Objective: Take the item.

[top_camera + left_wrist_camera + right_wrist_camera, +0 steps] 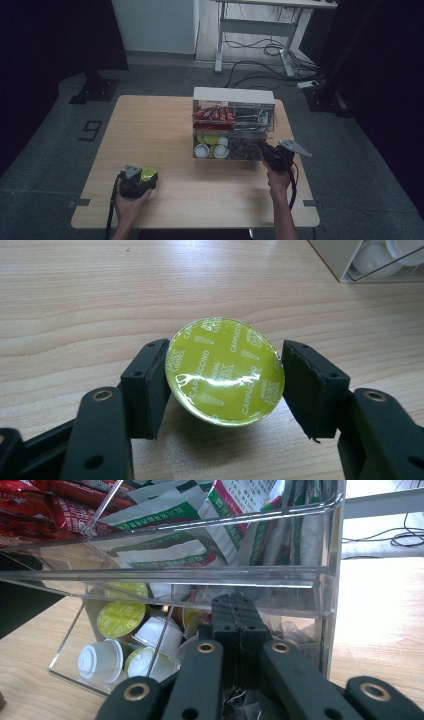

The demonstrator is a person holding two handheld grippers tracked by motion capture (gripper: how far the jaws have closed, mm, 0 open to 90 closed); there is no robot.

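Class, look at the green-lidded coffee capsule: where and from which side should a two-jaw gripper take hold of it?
Grip the capsule across its round rim, as the left gripper does now: one pad on each opposite edge, foil lid facing the camera. The stiff rim suits the flat pads better than the foil.

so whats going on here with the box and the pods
A person holds a gripper in each hand at a wooden table. The left gripper has its jaws shut on a green capsule low over the table, apart from the clear organizer. The right gripper, jaws shut with nothing seen between them, sits against the organizer's lower front, where more capsules lie; sachets fill the tier above.
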